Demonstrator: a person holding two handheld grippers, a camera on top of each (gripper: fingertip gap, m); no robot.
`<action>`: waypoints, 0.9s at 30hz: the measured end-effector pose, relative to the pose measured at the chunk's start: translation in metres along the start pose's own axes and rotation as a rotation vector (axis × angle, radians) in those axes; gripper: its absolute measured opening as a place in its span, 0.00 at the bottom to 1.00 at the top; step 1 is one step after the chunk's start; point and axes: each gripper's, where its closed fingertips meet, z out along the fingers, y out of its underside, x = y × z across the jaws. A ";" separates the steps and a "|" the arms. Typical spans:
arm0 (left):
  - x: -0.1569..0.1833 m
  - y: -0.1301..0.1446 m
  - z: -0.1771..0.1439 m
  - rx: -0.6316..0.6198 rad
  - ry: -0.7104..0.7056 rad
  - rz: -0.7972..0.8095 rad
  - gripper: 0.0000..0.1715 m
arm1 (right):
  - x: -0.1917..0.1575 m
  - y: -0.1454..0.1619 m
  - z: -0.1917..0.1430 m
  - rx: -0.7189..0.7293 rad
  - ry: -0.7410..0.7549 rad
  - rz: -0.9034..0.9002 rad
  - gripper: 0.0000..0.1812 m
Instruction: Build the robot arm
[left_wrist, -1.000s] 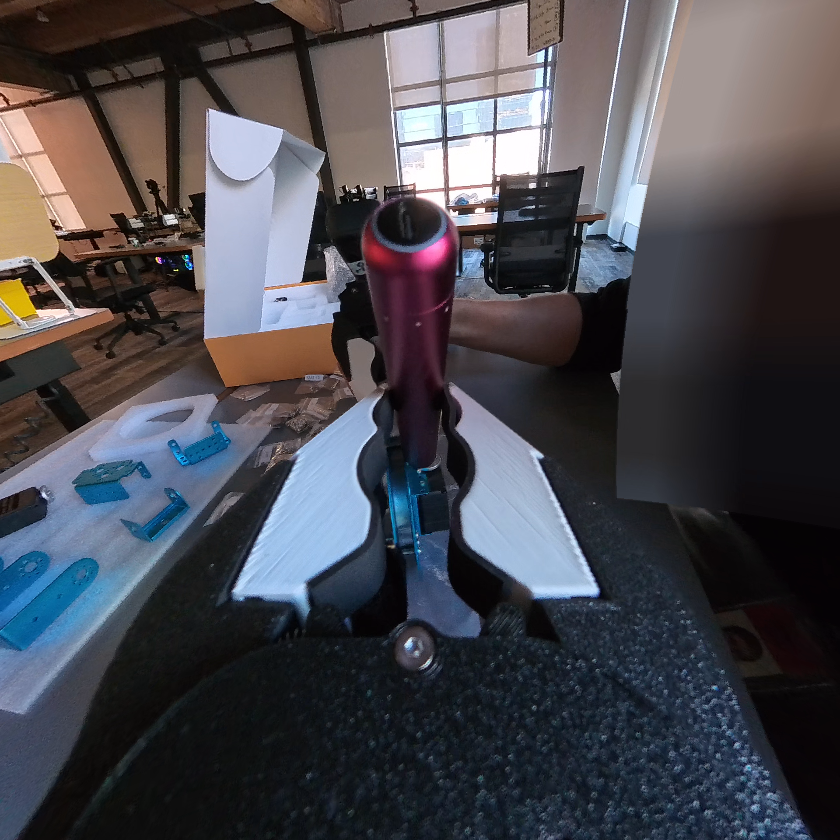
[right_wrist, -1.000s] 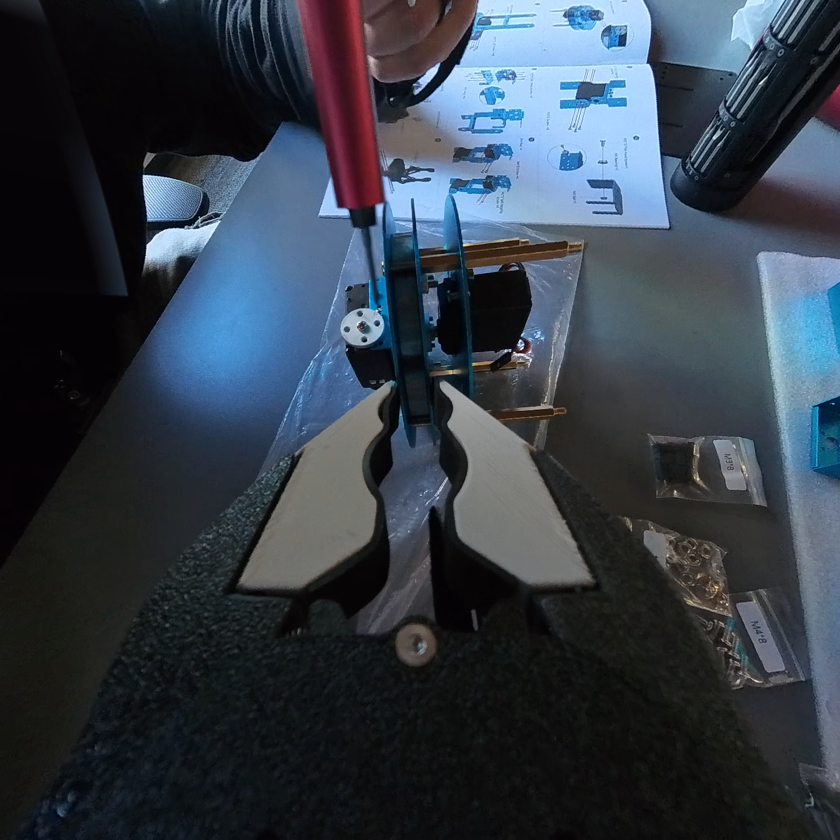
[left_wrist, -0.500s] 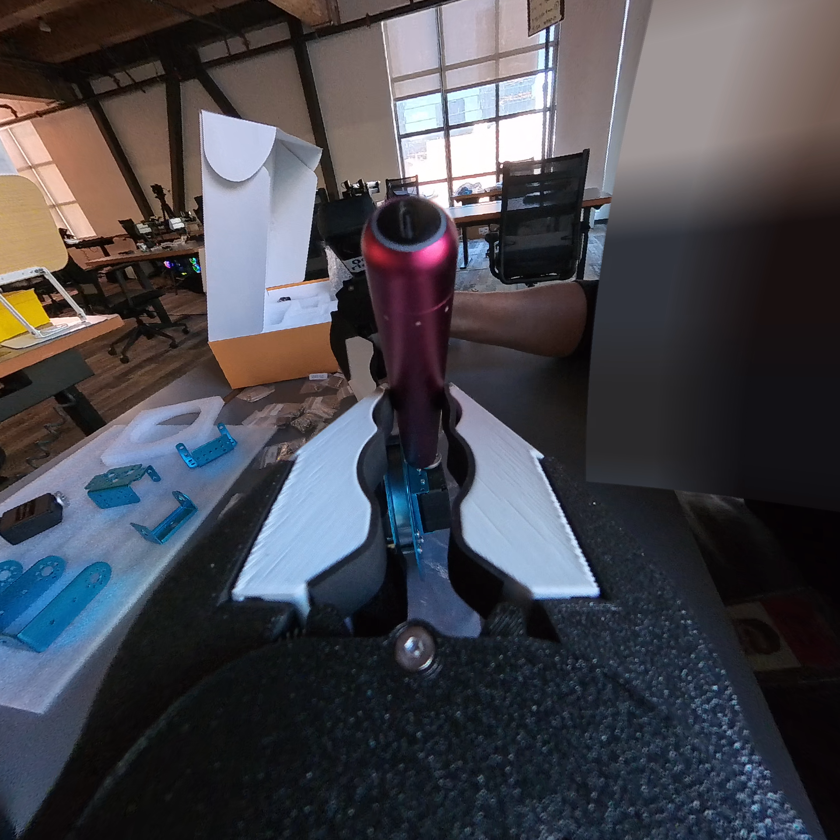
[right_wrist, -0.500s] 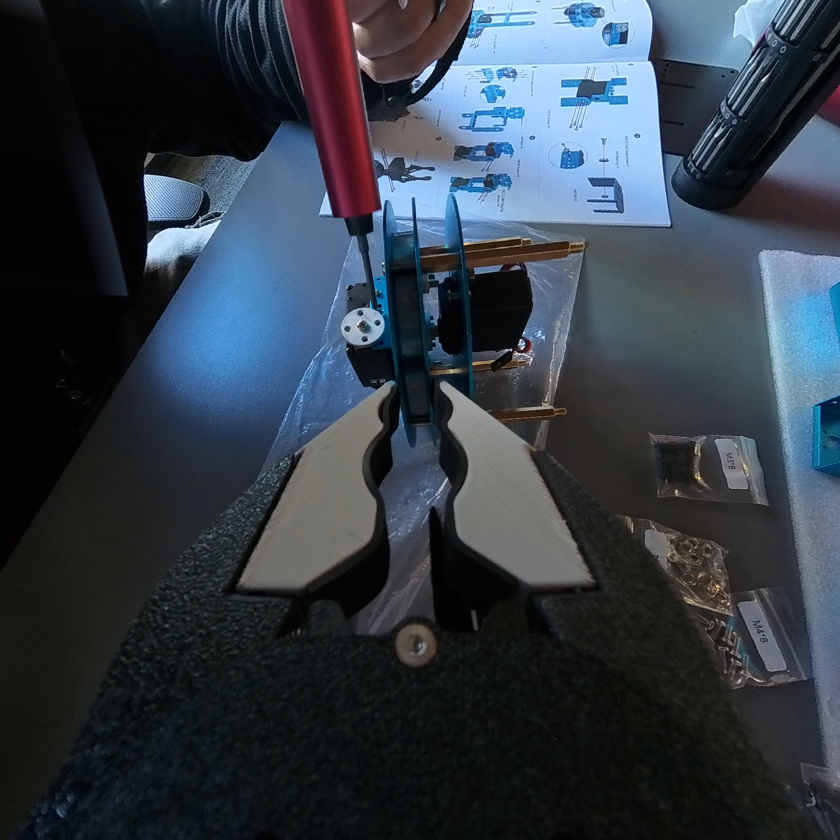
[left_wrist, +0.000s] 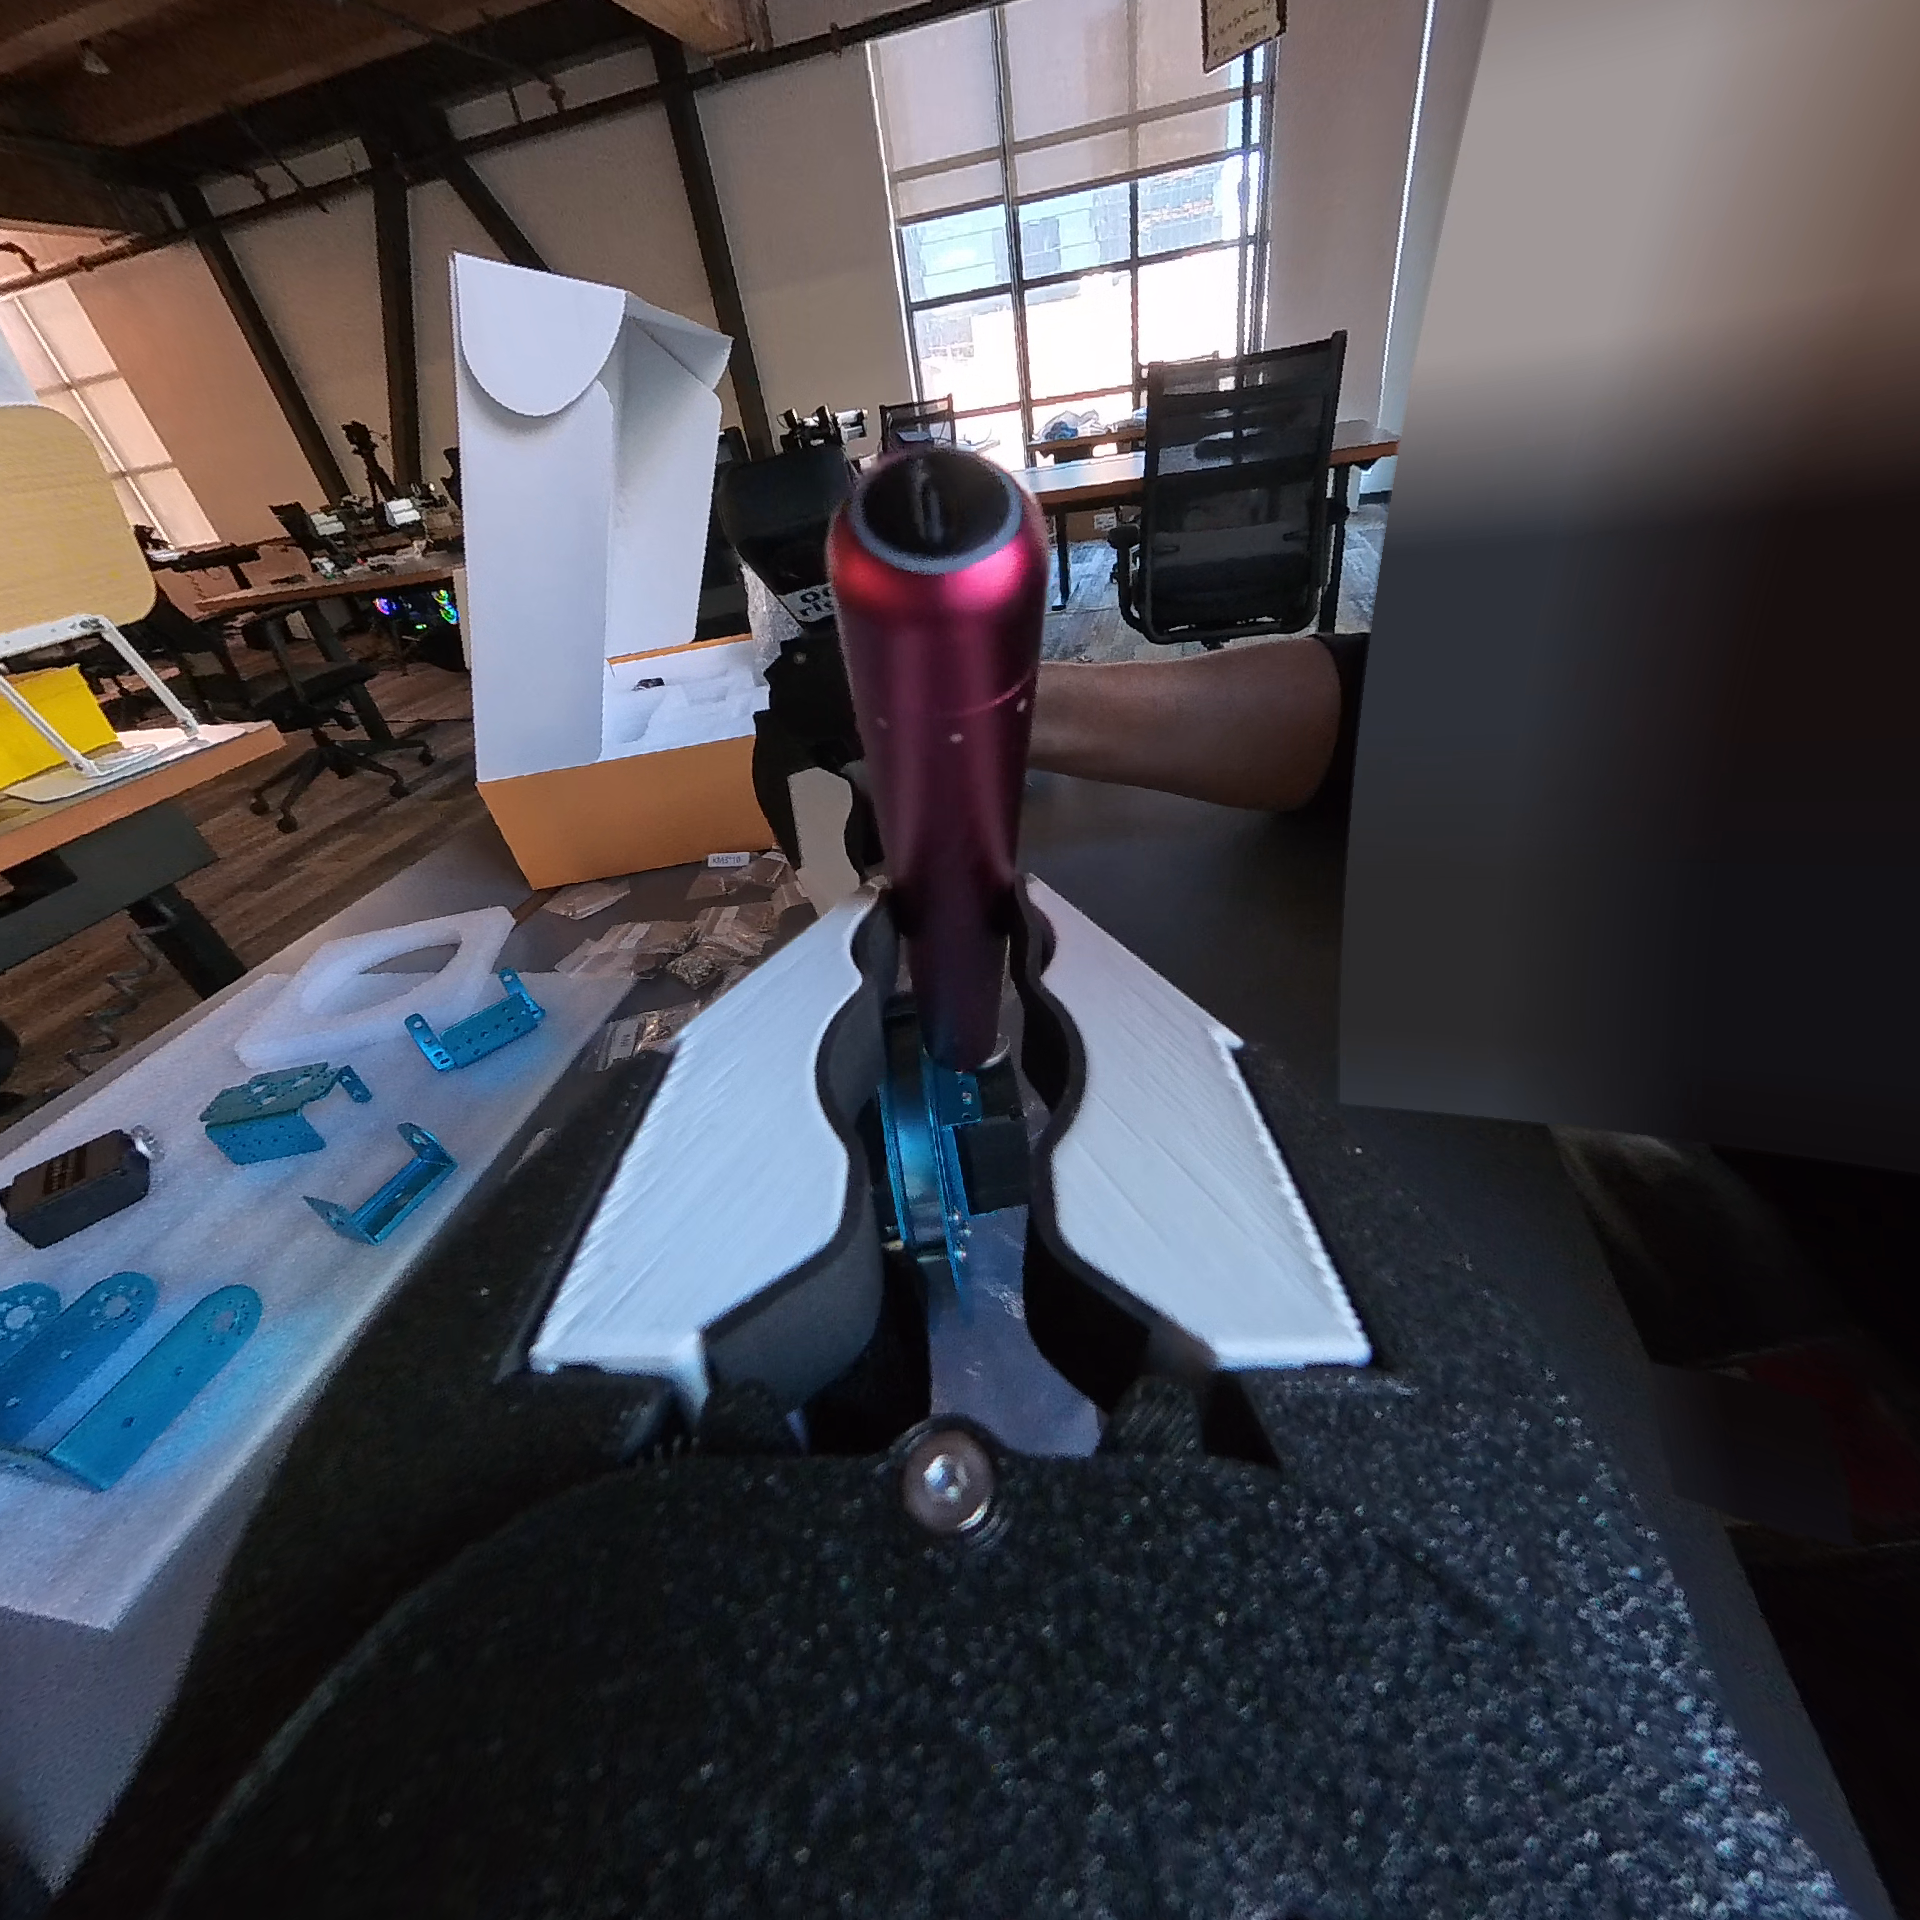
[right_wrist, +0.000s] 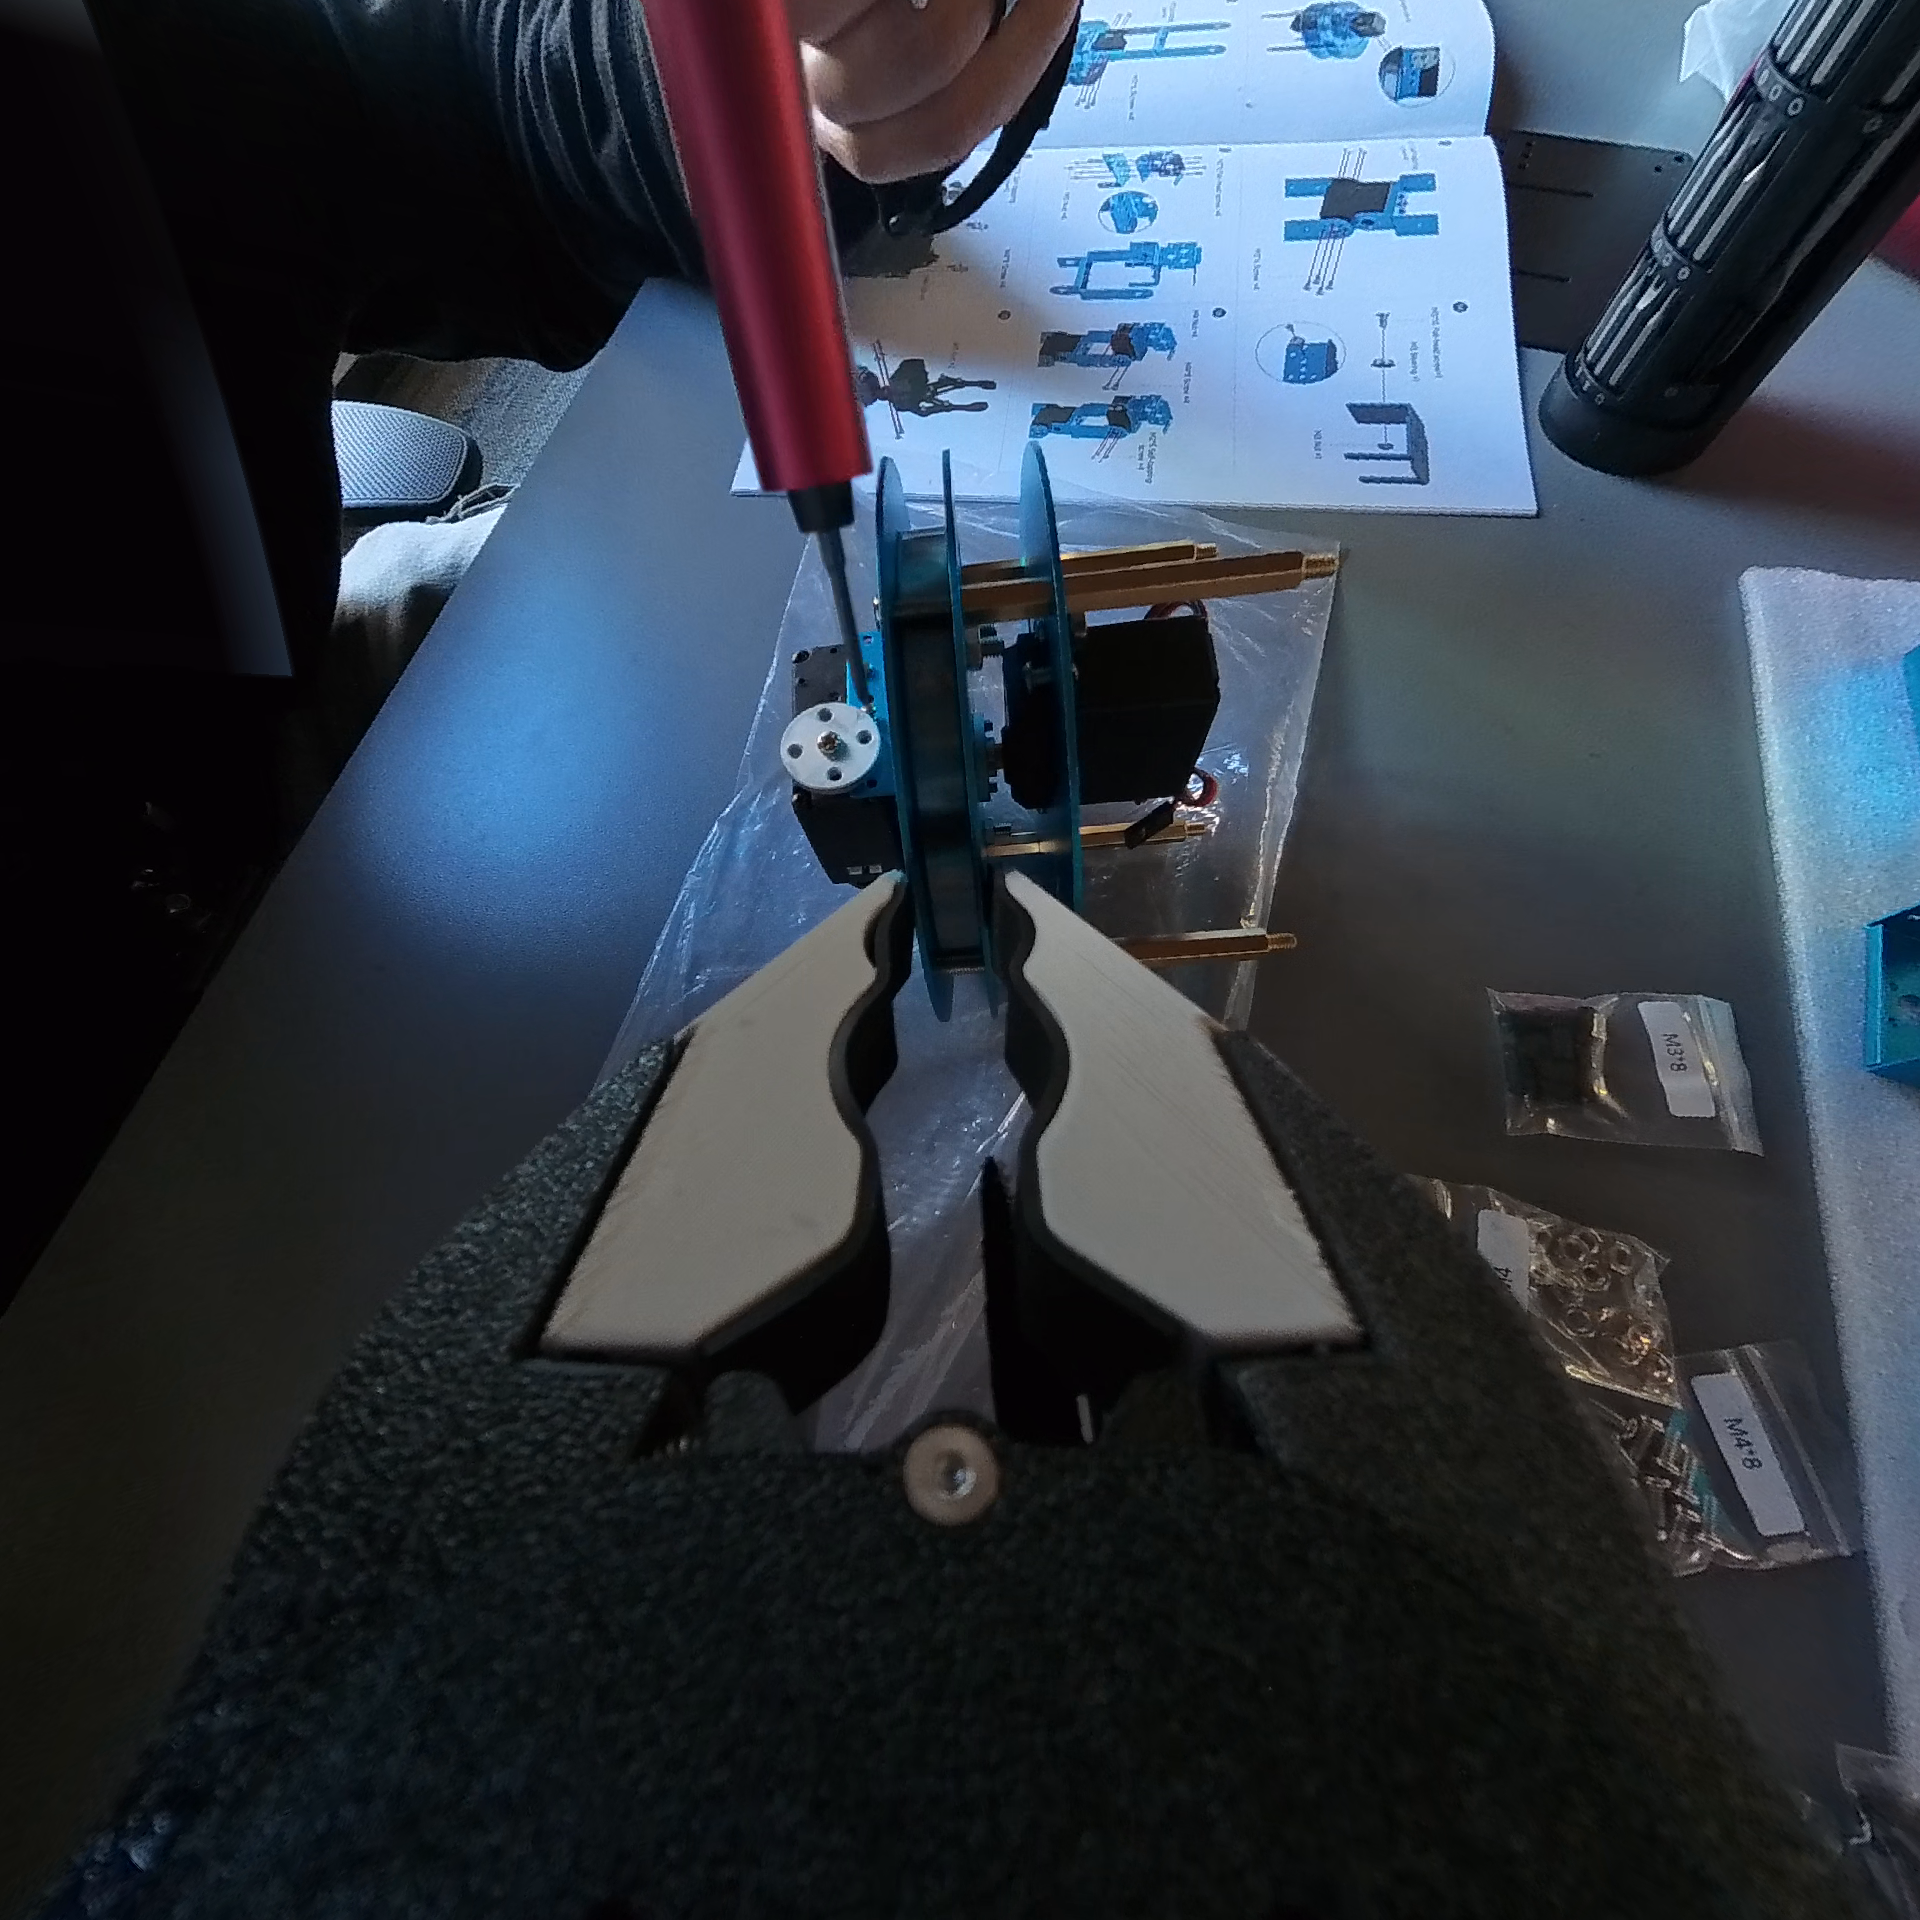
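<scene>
My left gripper is shut on a red screwdriver, which points down at a blue disc assembly seen between the fingers. In the right wrist view the screwdriver comes in from the top left, and its bit rests on a blue bracket beside a black servo with a silver horn. My right gripper is shut on the edge of the blue disc assembly, which stands on edge on a clear plastic bag with brass standoffs pointing right.
An open instruction booklet and a black bit holder lie behind the assembly. Bags of screws and nuts lie to the right. White foam holds blue brackets. An orange and white open box stands behind. Across from one pair of fingers to the other is roughly 15 centimetres.
The screwdriver has tilted and shifted a little; its bit now reaches lower onto the blue bracket by the servo. The right gripper and the assembly have stayed put.
</scene>
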 end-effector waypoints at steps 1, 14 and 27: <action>0.000 0.000 0.000 0.002 -0.002 0.000 0.12 | 0.000 0.000 0.000 -0.001 0.000 0.000 0.07; 0.000 0.000 0.002 -0.021 0.001 0.025 0.12 | 0.000 0.000 0.000 -0.005 0.001 -0.002 0.07; -0.009 -0.011 0.034 -0.235 0.118 -0.018 0.11 | 0.002 0.004 -0.001 -0.031 0.024 -0.001 0.07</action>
